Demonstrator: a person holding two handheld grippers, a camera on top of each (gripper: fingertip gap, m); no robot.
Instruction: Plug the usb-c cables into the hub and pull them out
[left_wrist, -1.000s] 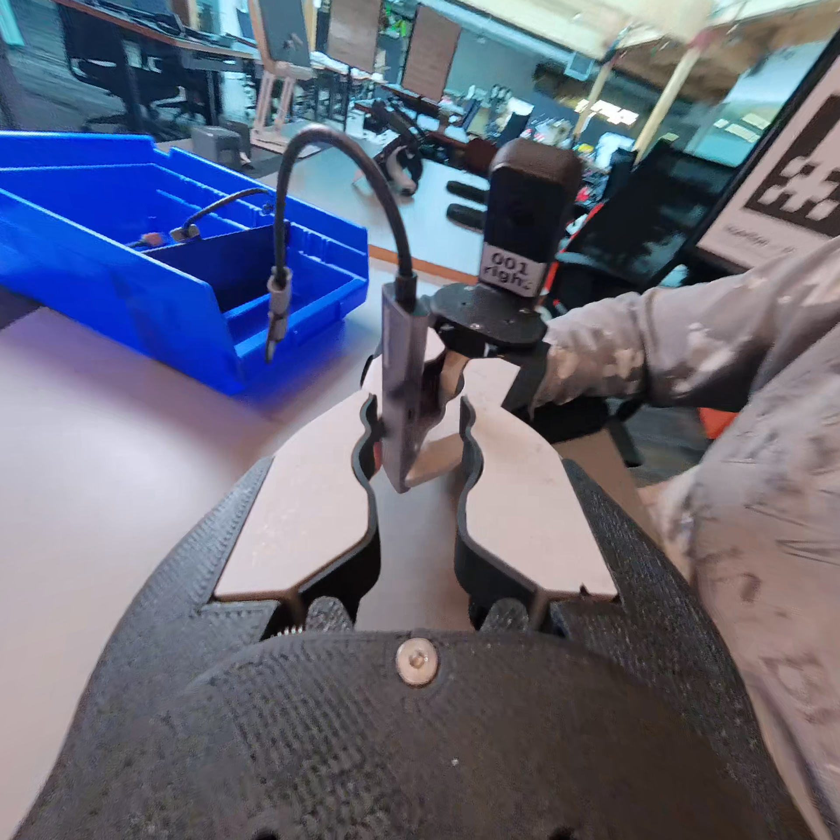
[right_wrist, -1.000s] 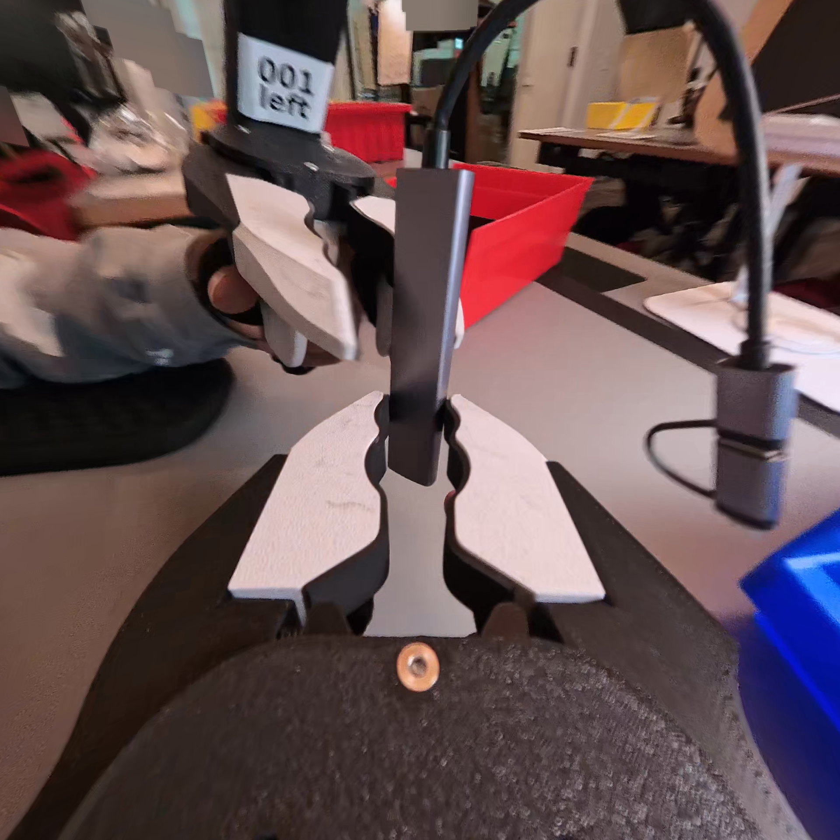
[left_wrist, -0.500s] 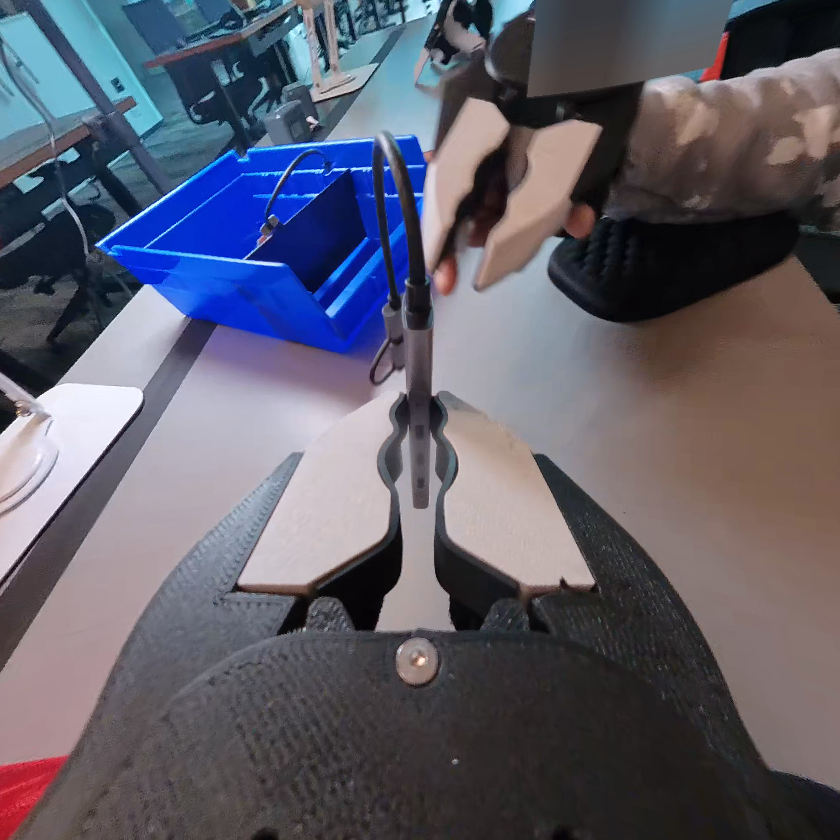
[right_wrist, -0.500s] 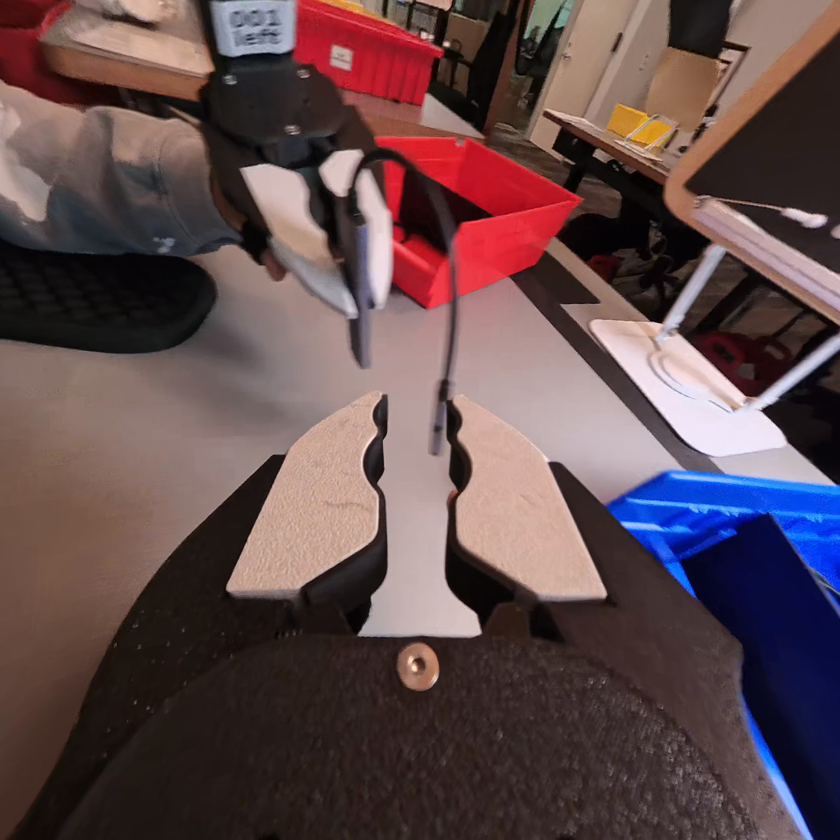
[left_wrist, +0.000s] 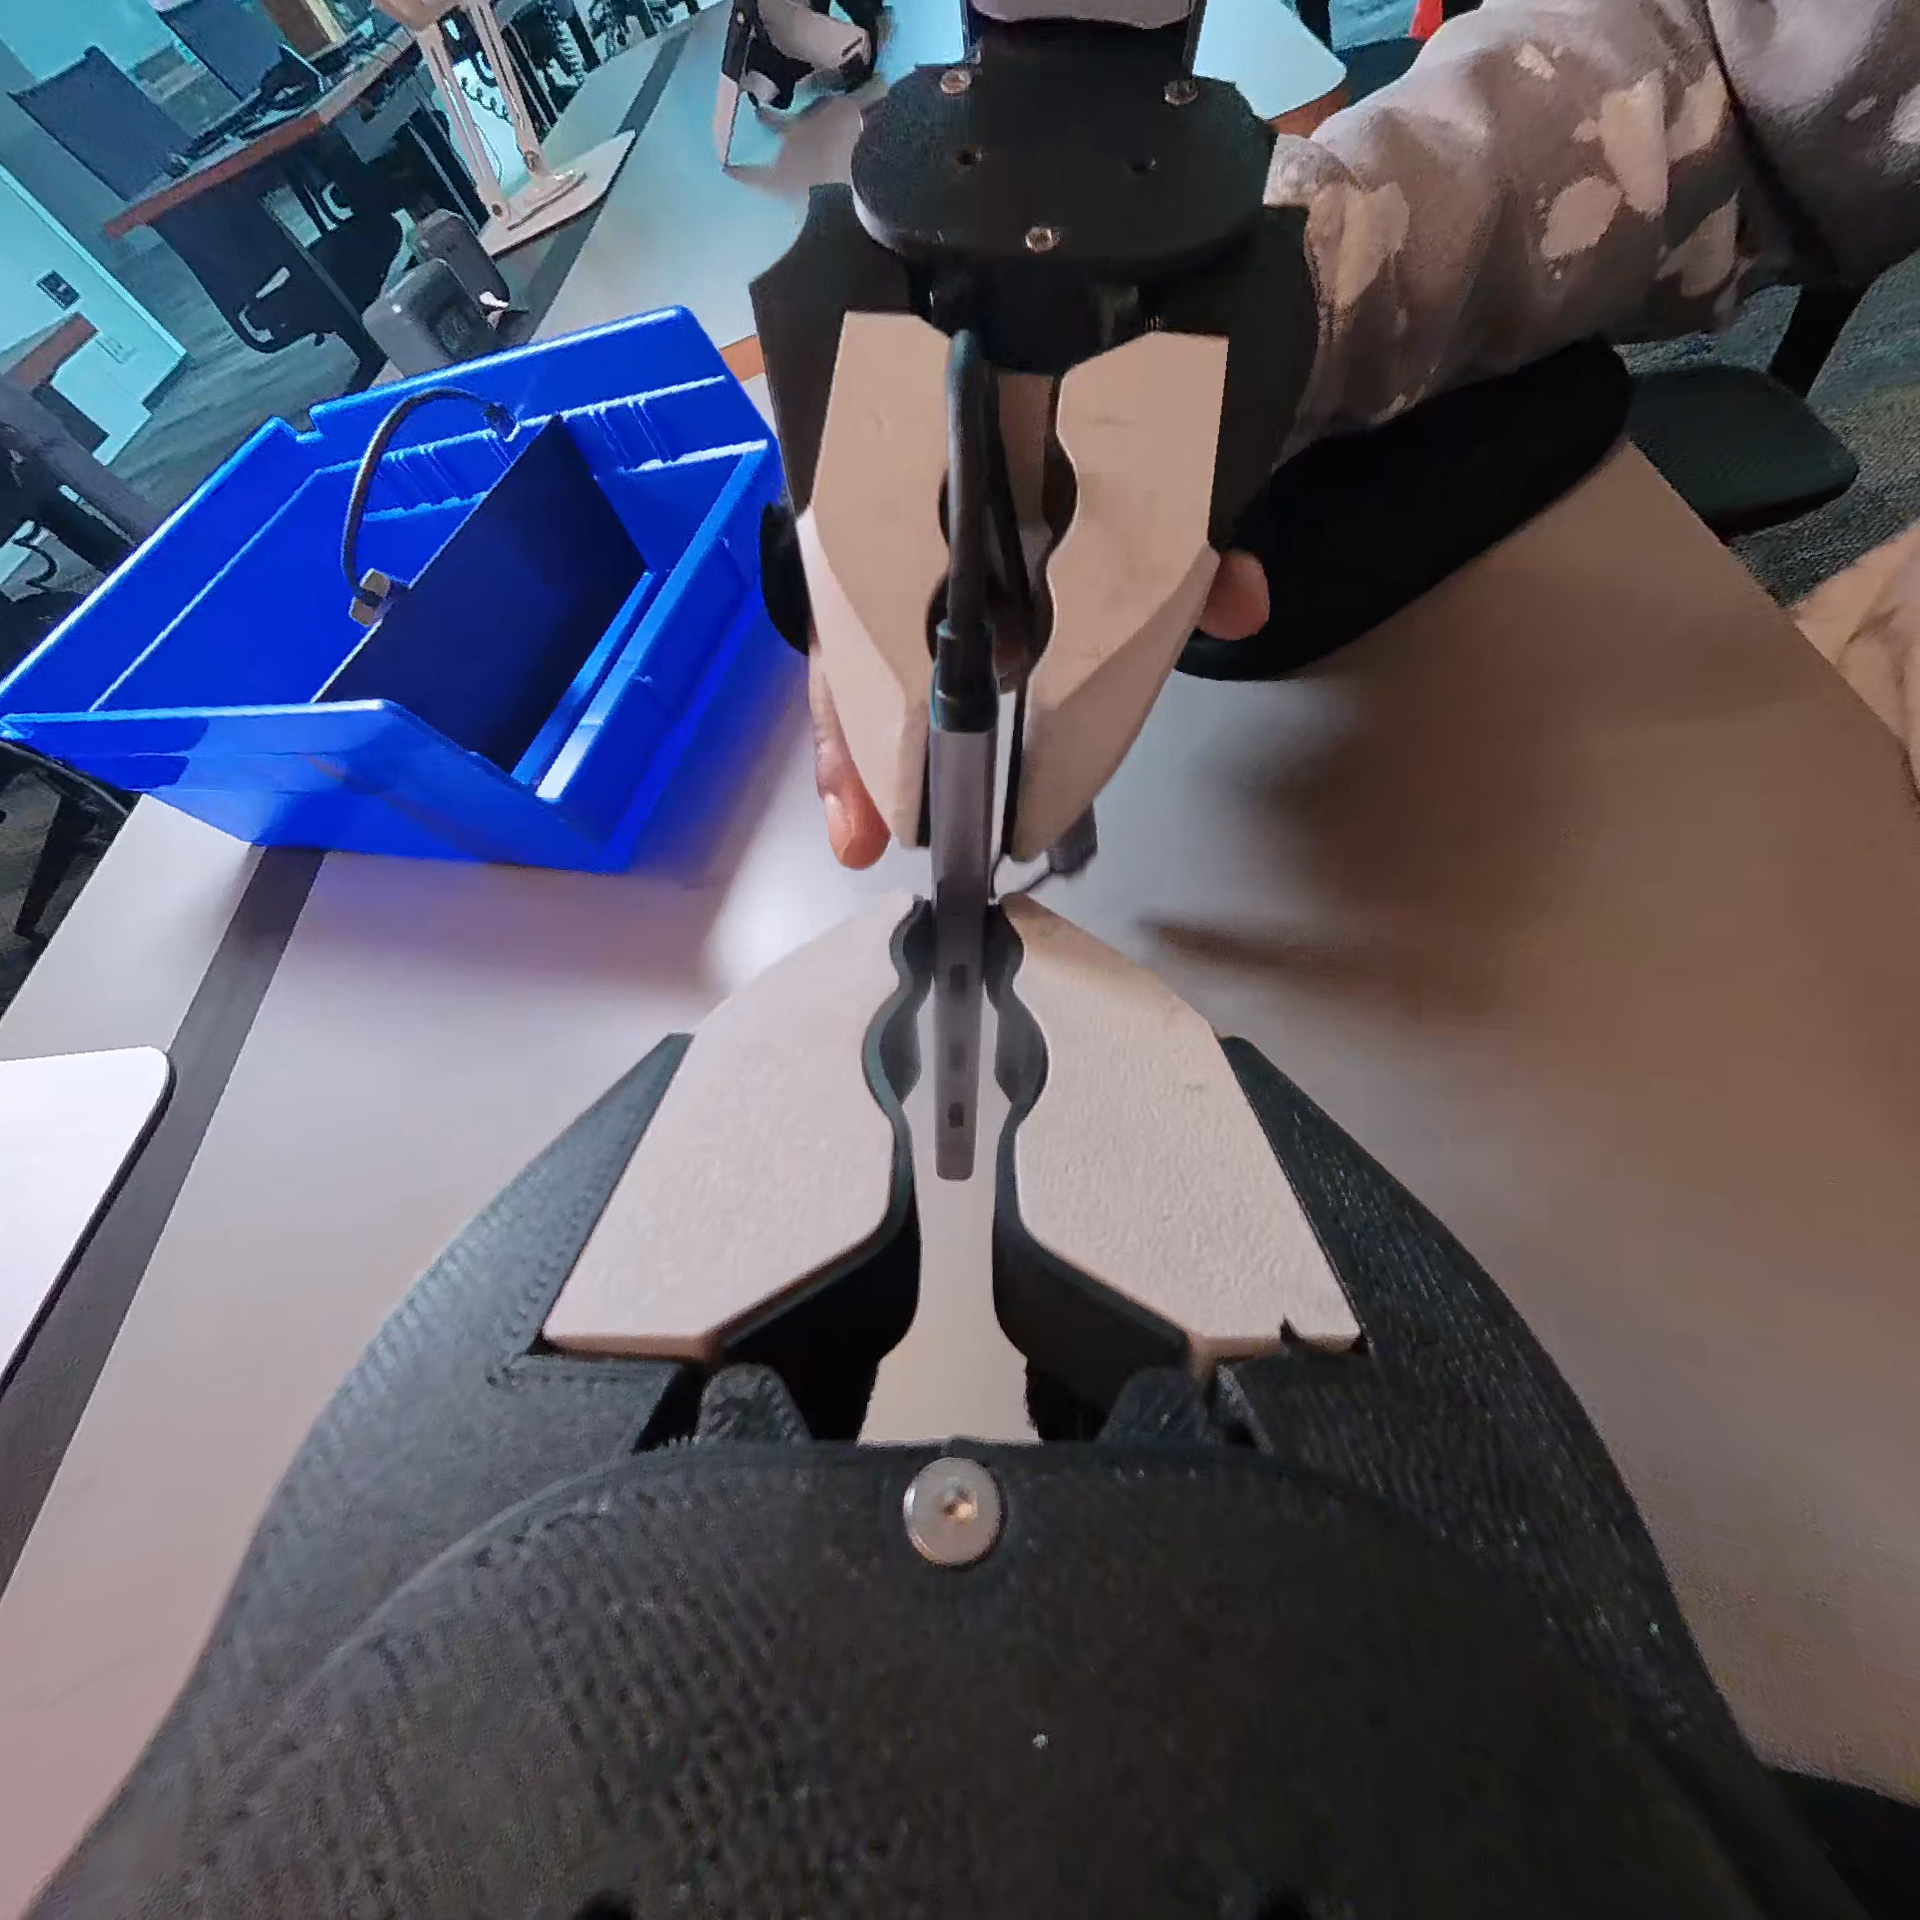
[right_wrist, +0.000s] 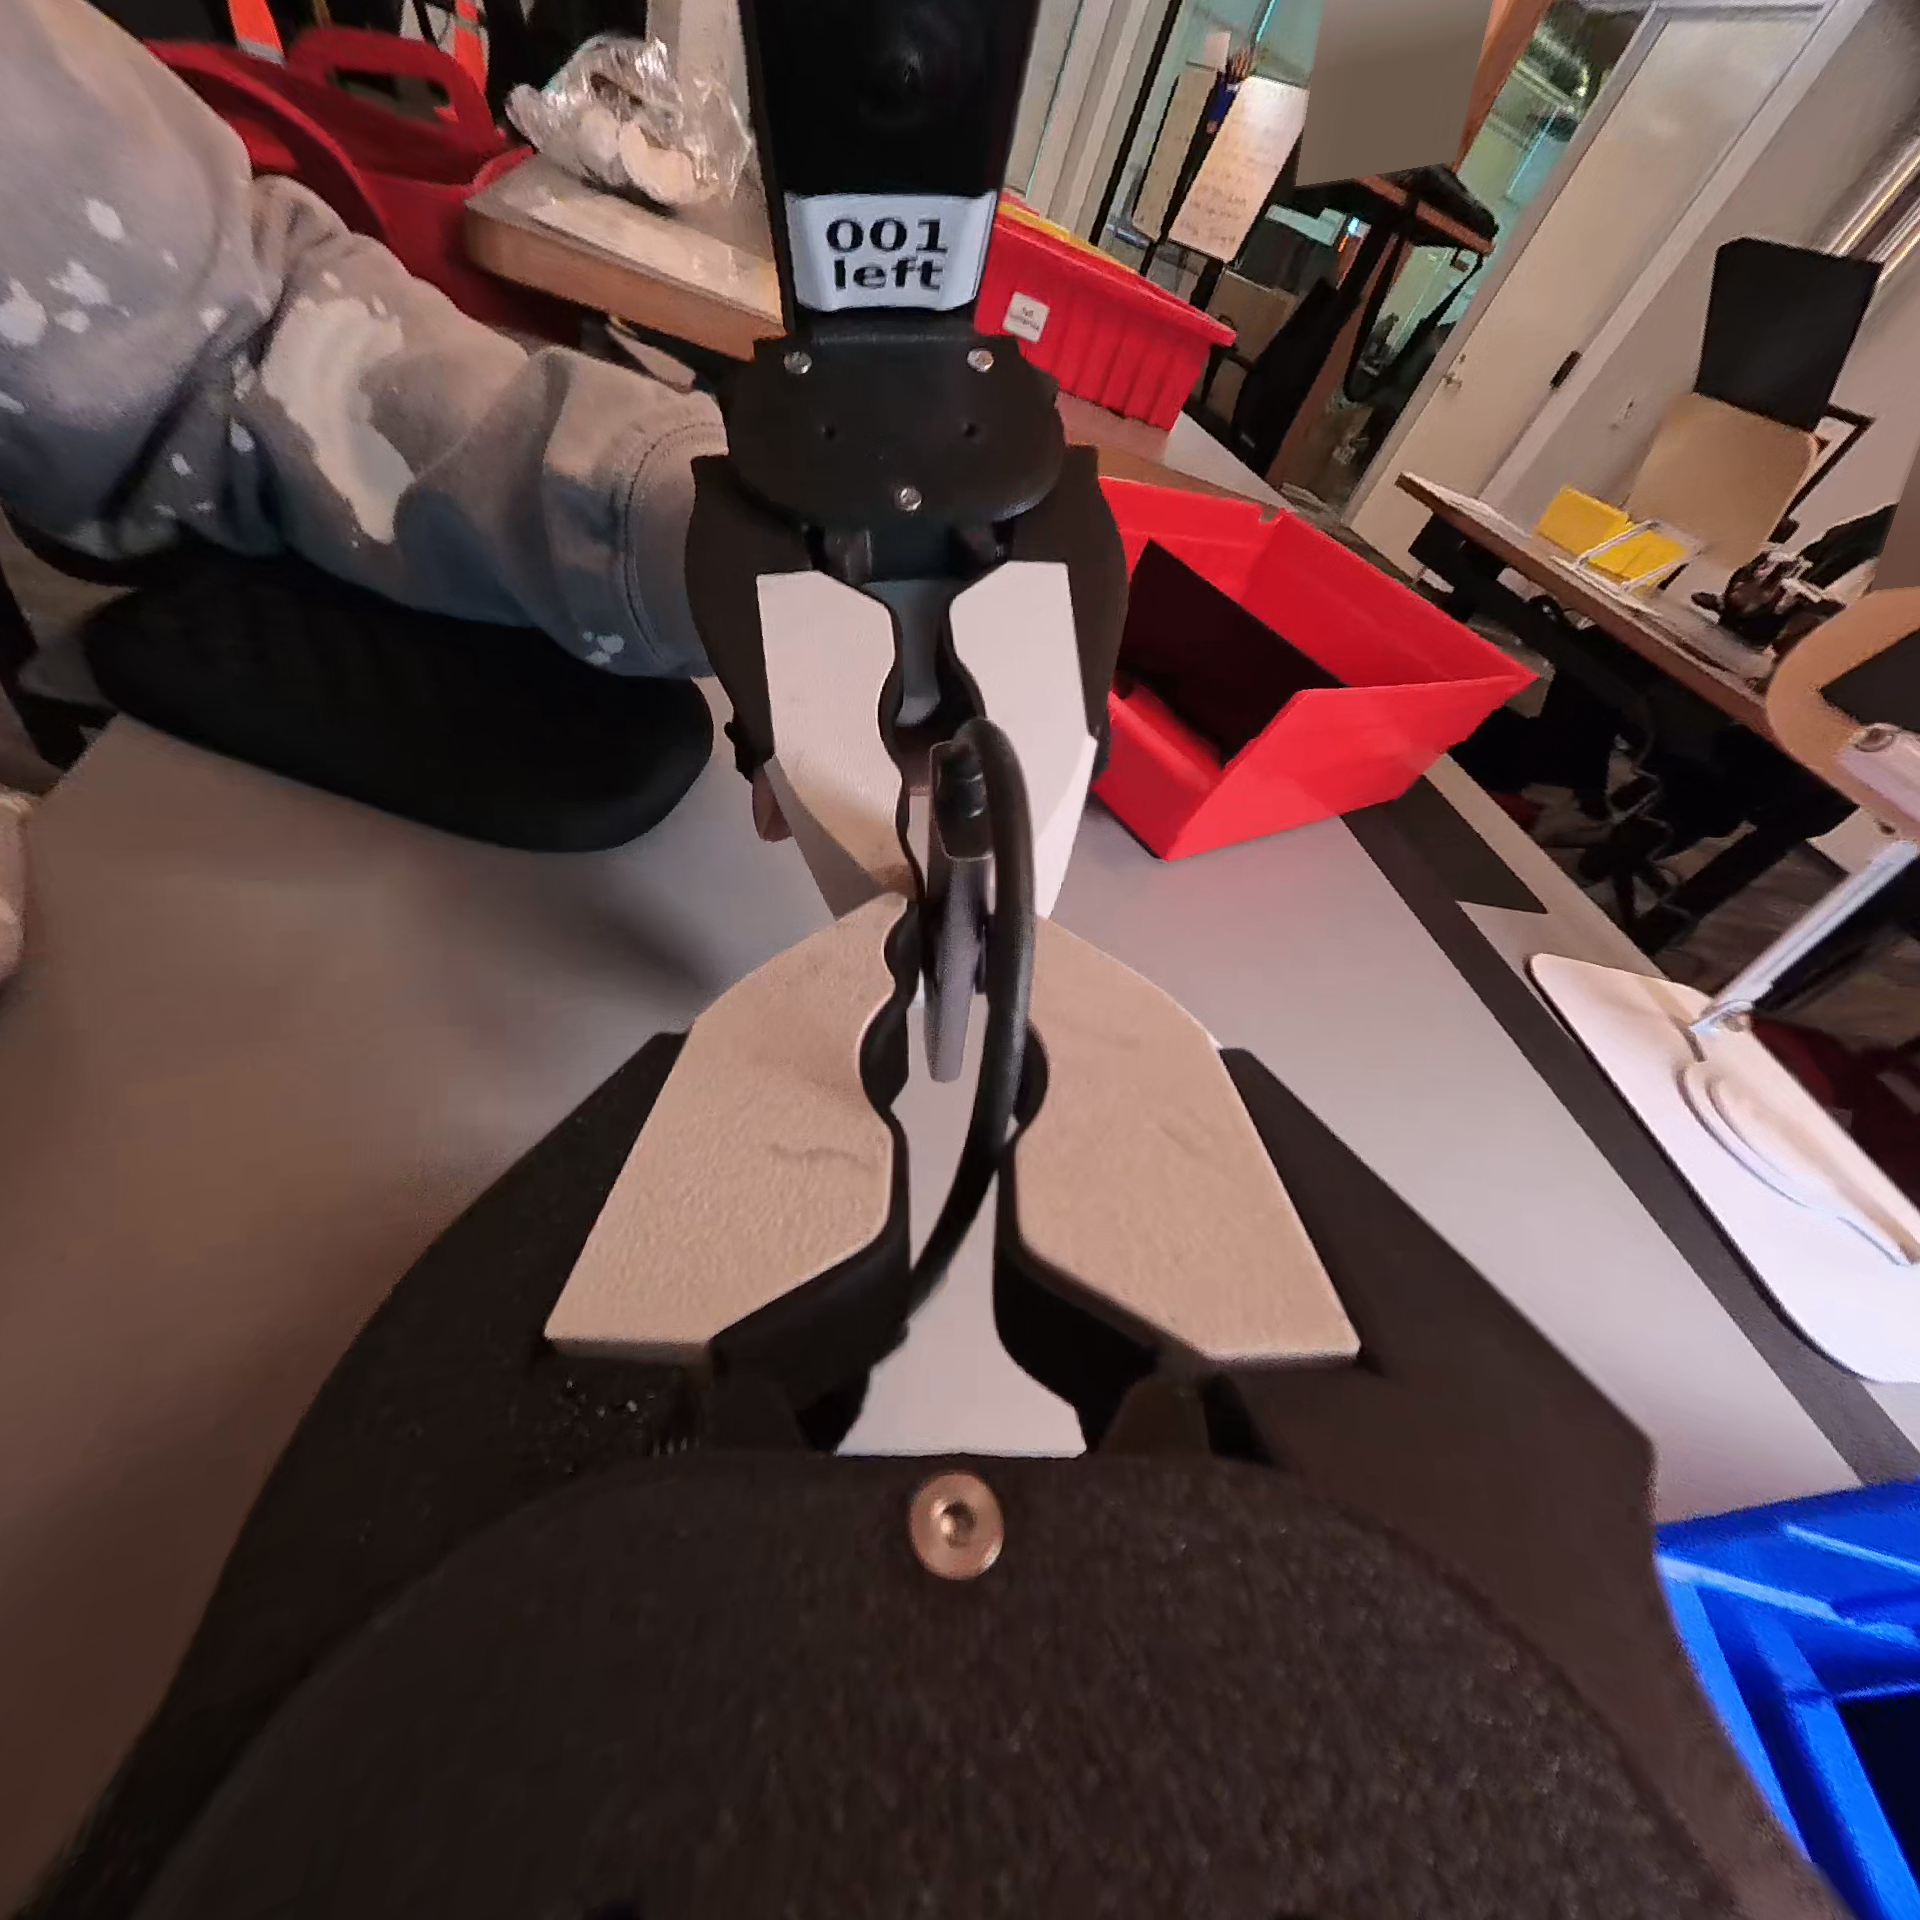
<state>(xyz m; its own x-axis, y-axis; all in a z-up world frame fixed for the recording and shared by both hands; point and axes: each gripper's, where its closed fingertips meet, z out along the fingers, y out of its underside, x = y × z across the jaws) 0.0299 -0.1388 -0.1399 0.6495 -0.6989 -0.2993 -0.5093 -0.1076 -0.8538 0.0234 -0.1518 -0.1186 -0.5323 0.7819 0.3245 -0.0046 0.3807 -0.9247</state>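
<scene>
Grey metal marks the slim hub (left_wrist: 956, 1049), which stands on edge, pinched between the pale fingers (left_wrist: 769, 1132) of the left gripper (left_wrist: 957, 914); they are closed tight on its lower part, above a grey counter (left_wrist: 416, 1039). A black cable (left_wrist: 966, 499) rises from the hub's top end and curves back down beside it. Just beyond, the right gripper (left_wrist: 961, 842) faces the left one, its fingers parted around the hub's upper end and the cable.

From the right wrist view, that gripper's own fingers (right_wrist: 748, 1132) stand apart, with the cable (right_wrist: 1003, 997) running down through the gap between them. Whether they touch the hub (right_wrist: 951, 966) is hard to judge, since the cable loop hides the contact. The left gripper (right_wrist: 925, 862) hangs opposite, held by a hand in a speckled grey sleeve (right_wrist: 343, 436) resting on a black pad (right_wrist: 364, 727).

Farther left on the counter sits a blue bin (left_wrist: 436, 623) holding another black cable (left_wrist: 374, 499). A red bin (right_wrist: 1299, 686) lies on the far side, near a white stand base (right_wrist: 1714, 1122).
</scene>
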